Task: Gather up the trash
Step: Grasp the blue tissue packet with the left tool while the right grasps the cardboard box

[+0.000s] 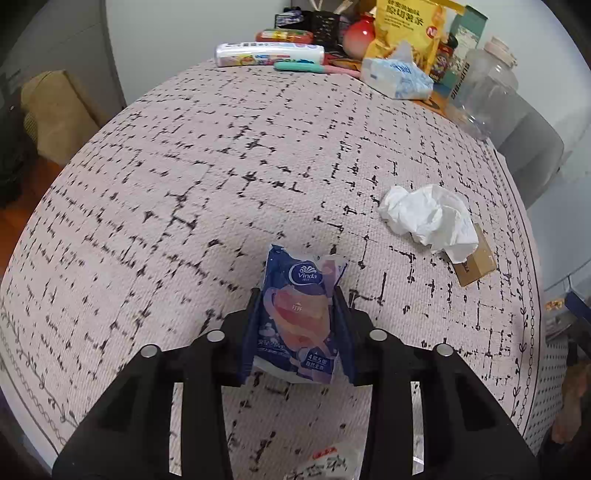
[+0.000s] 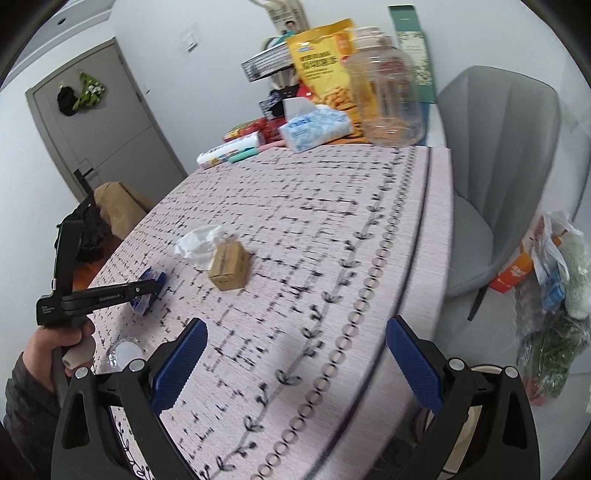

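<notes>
"Vinda" in white on the blue tissue packet [image 1: 299,317] at six o'clock, yellow snack bag [image 1: 410,33] with Chinese characters at one o'clock, other print too blurred to read

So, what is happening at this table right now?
A person is clearing trash from the table with two handheld grippers. The left gripper is closed on a blue tissue packet. The right gripper is open and empty above the table's edge. A crumpled tissue and a small cardboard box lie on the cloth, not yet picked up.
</notes>
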`<state>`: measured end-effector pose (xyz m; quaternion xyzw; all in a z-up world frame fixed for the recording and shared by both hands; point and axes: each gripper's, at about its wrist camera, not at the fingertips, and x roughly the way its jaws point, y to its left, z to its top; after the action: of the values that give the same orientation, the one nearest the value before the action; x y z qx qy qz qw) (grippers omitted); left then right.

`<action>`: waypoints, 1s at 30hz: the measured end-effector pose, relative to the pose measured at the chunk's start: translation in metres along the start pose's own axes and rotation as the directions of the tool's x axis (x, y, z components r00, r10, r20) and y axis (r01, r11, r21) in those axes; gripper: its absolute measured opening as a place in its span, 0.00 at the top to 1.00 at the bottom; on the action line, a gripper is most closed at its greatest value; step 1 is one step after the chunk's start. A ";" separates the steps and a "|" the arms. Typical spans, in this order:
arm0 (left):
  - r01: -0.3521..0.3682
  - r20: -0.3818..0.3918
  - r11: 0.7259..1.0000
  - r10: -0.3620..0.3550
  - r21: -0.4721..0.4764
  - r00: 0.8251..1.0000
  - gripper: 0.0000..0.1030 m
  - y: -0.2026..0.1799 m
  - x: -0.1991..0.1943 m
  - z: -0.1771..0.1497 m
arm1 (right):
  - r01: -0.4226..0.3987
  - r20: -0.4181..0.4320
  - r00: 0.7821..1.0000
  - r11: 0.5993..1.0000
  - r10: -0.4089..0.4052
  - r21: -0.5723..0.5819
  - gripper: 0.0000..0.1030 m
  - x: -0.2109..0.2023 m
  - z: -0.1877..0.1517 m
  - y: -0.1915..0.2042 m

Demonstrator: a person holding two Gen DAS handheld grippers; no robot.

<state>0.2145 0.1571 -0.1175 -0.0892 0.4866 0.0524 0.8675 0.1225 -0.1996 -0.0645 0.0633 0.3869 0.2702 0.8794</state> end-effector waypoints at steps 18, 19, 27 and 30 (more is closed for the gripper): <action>0.033 0.106 0.990 -0.018 -0.136 0.994 0.66 0.031 -0.048 -0.019 | -0.049 -0.112 0.993 0.988 0.033 -0.146 0.30 0.080 0.033 0.059; 0.034 0.111 0.989 -0.017 -0.145 0.994 0.66 0.034 -0.049 -0.020 | -0.049 -0.116 0.993 0.987 0.031 -0.151 0.31 0.083 0.033 0.062; 0.041 0.148 0.975 -0.009 -0.220 0.989 0.66 0.050 -0.058 -0.027 | -0.033 -0.175 0.985 0.983 0.002 -0.179 0.66 0.111 0.031 0.075; 0.054 0.157 0.972 -0.017 -0.229 0.987 0.66 0.051 -0.061 -0.028 | -0.037 -0.172 0.985 0.985 0.007 -0.170 0.68 0.108 0.033 0.073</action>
<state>0.1502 0.2007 -0.0855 -0.1945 0.4070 0.1001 0.8869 0.1748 -0.0779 -0.0880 -0.0323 0.4350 0.3169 0.8422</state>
